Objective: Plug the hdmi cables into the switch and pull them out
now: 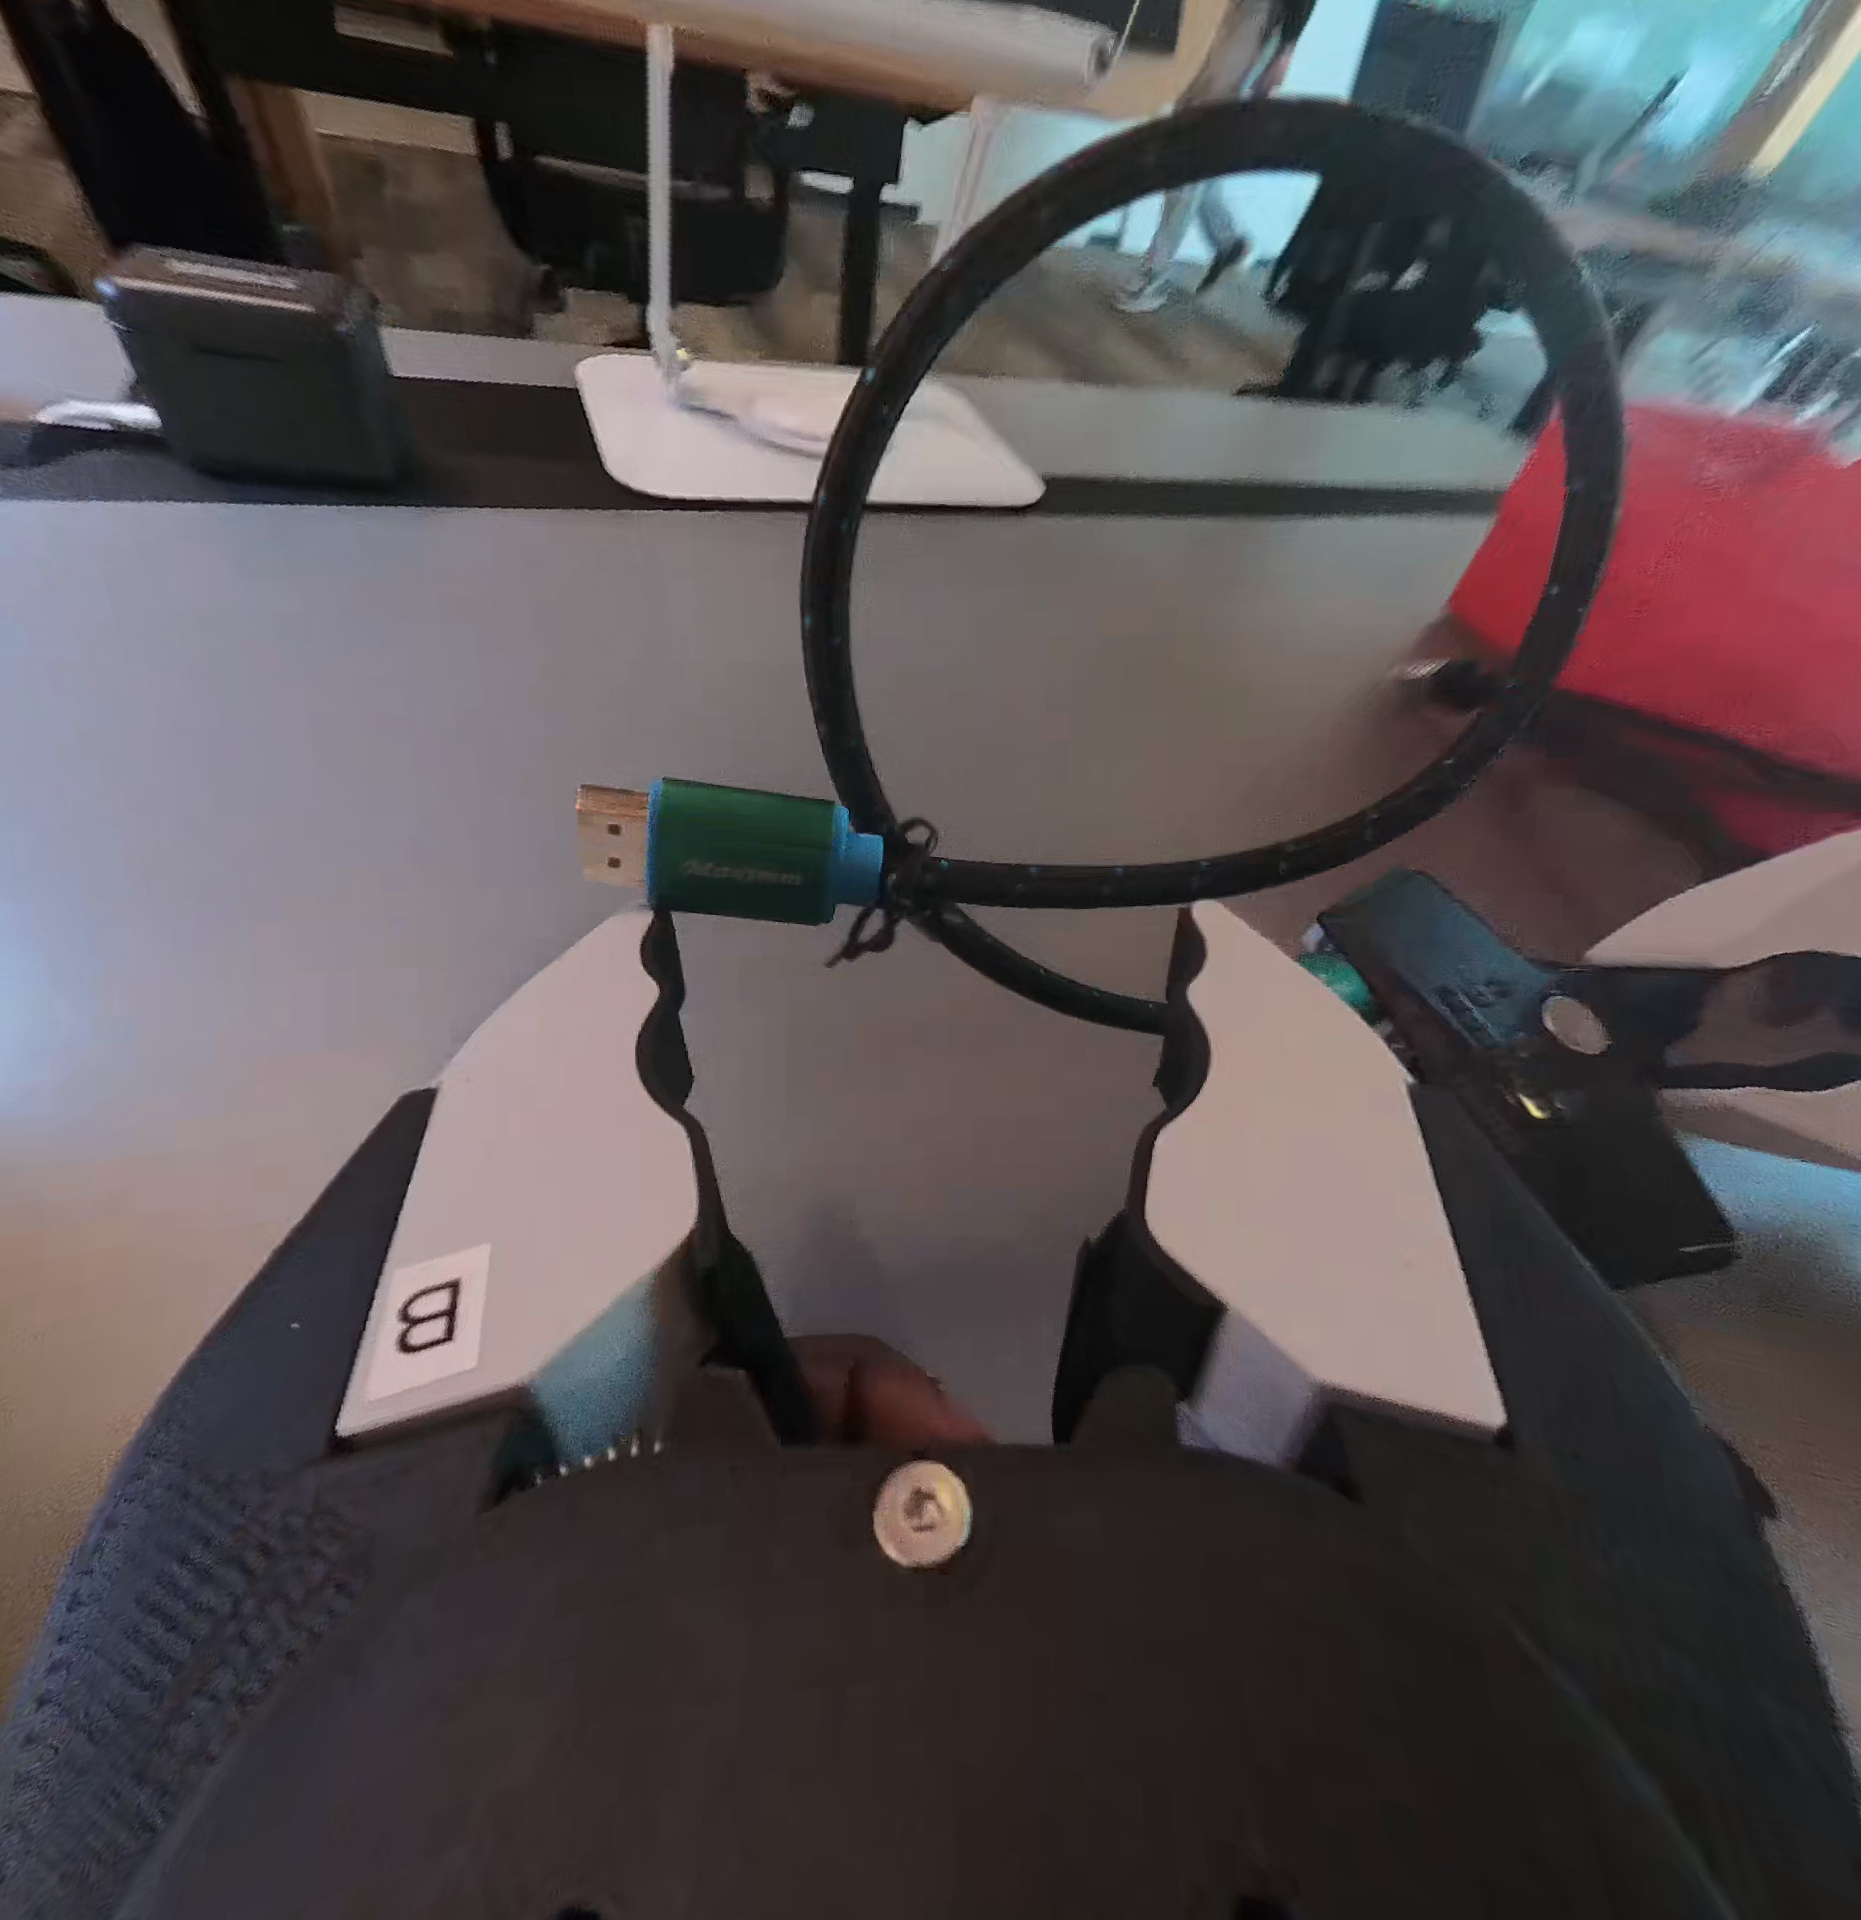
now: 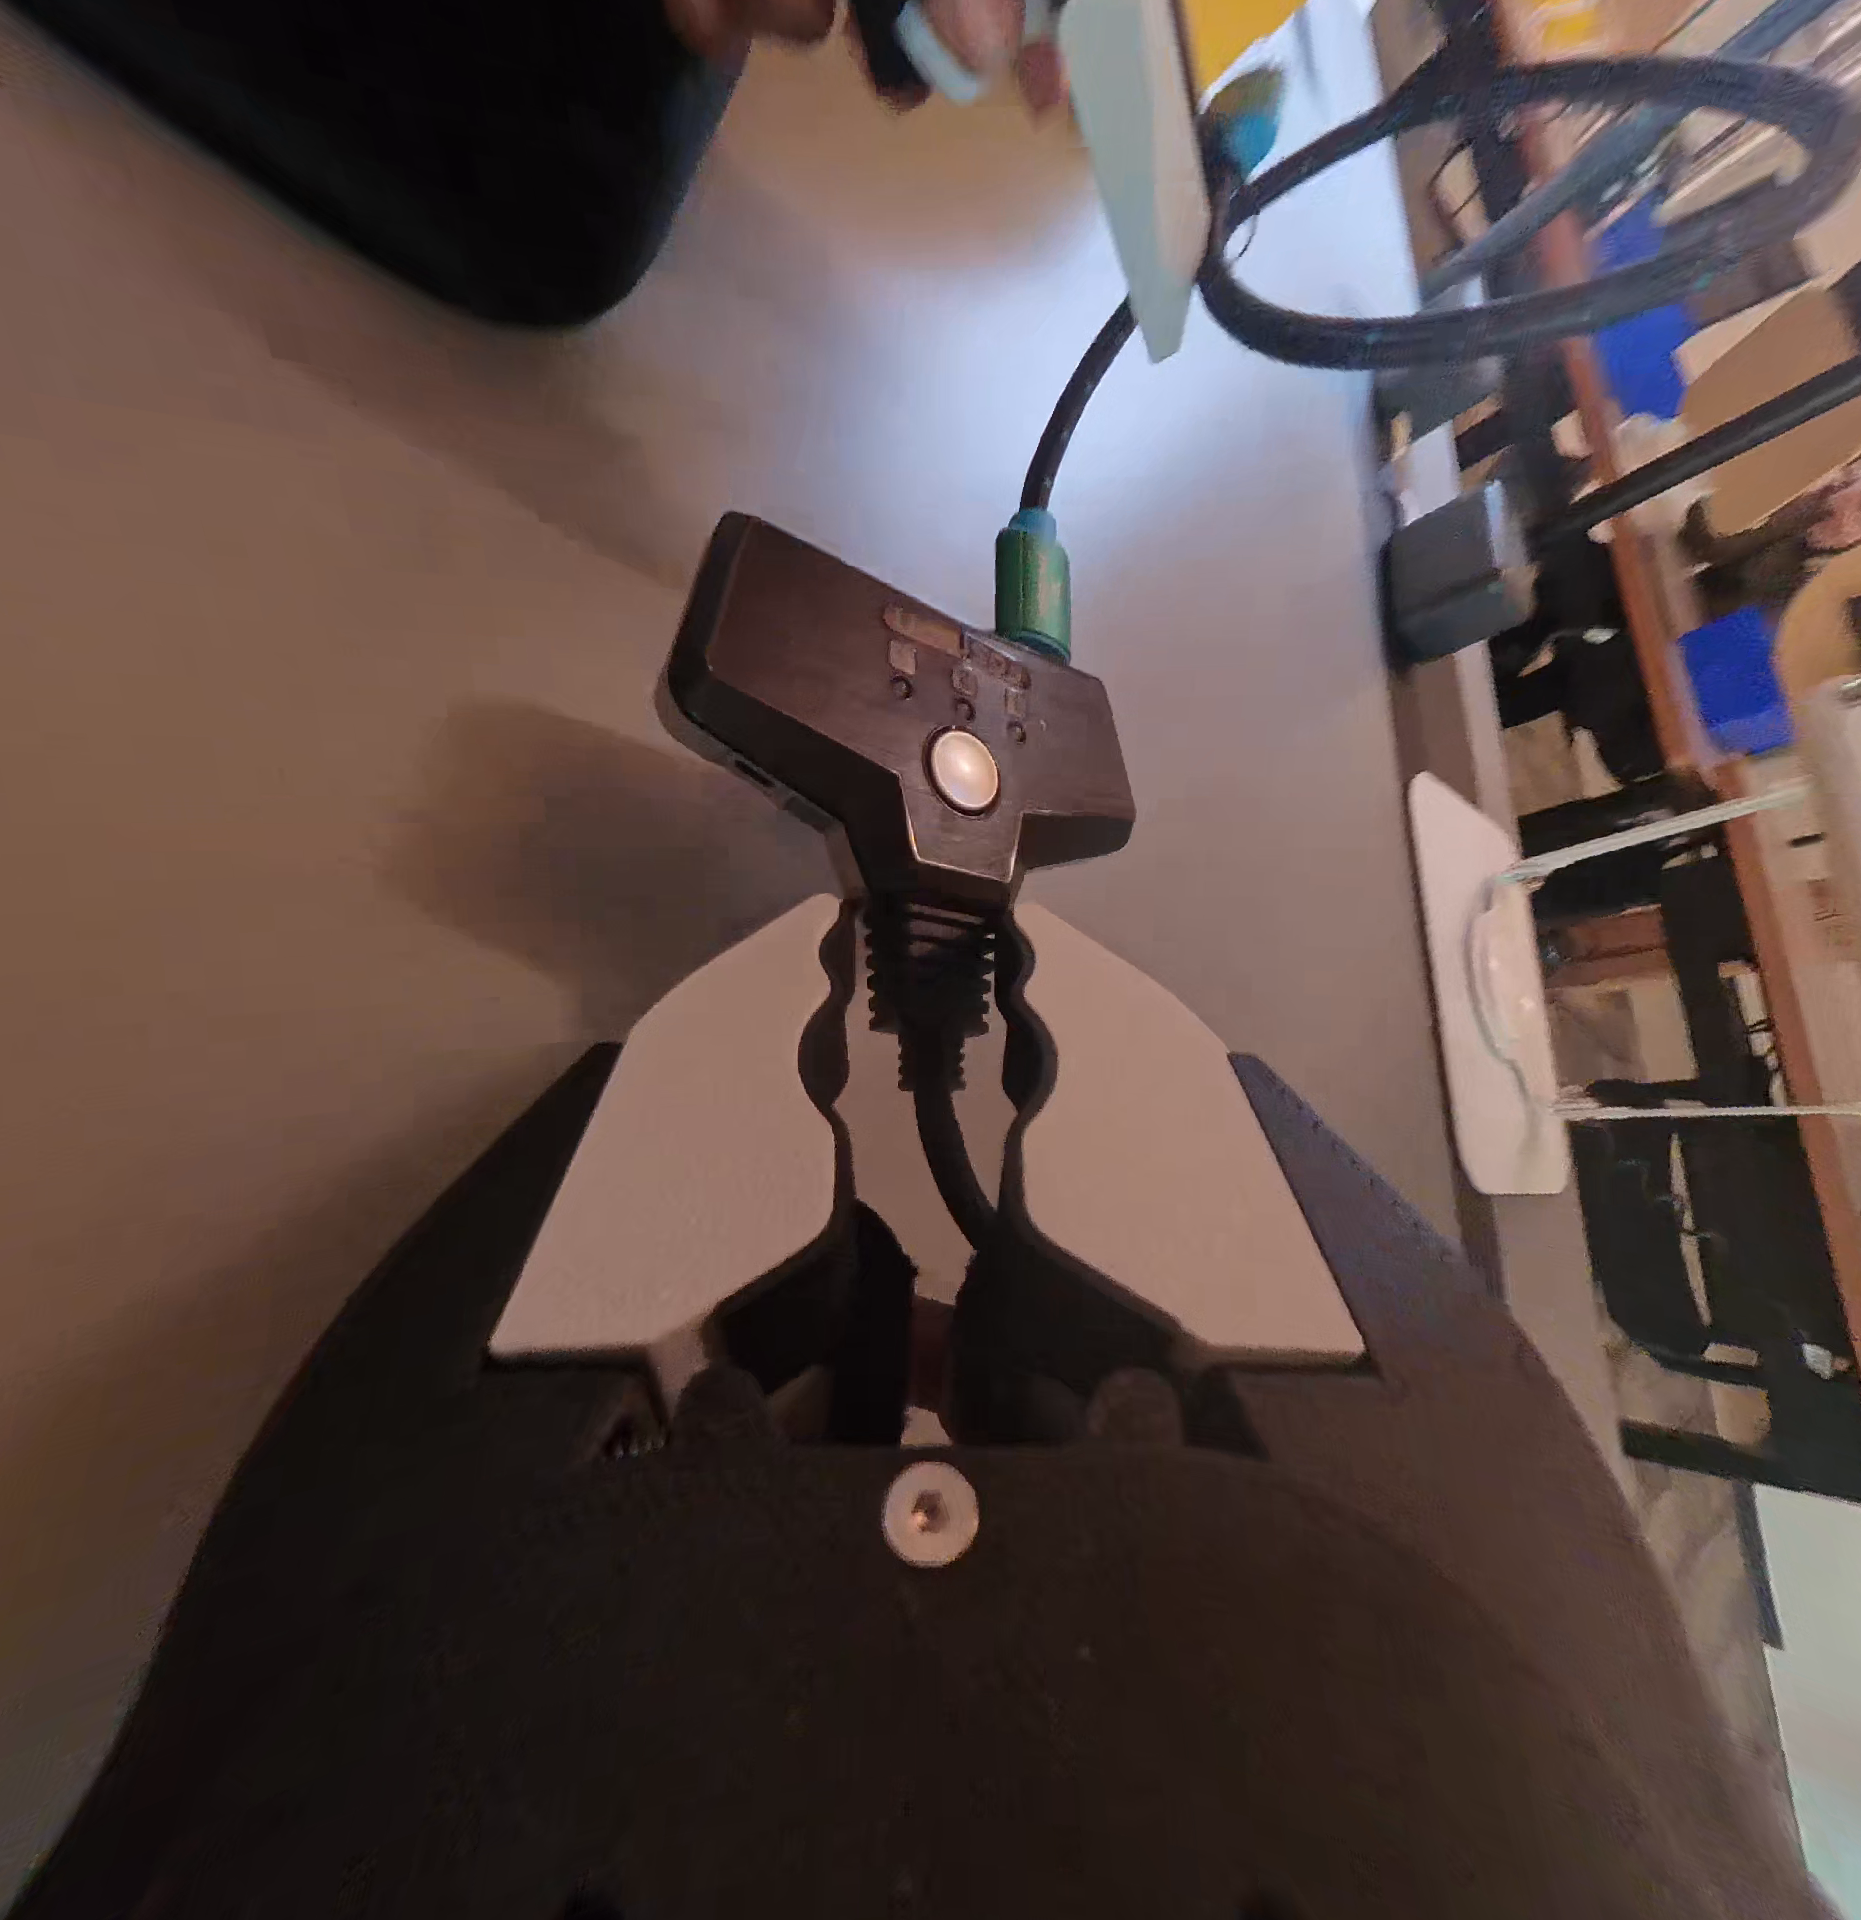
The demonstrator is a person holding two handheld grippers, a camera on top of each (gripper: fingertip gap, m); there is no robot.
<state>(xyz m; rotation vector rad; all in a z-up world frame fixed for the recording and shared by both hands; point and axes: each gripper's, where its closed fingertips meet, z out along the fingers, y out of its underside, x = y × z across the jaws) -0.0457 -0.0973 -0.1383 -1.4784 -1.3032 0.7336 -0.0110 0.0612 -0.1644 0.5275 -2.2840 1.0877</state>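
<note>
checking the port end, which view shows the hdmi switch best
The right wrist view: the hdmi switch sits centred, top face, button and plugged green connector clear. The left wrist view catches only its dark, blurred end at the right edge.

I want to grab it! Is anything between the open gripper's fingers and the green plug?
No, nothing lies between the left gripper and the green plug in the left wrist view.

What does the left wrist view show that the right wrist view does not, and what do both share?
Left wrist view only: the free HDMI plug with its gold tip bare, ahead of the open left tool.
Right wrist view only: the switch's round button and the right tool shut on its ribbed cable collar.
Both: the black switch, the looped braided cable, the grey table.
</note>
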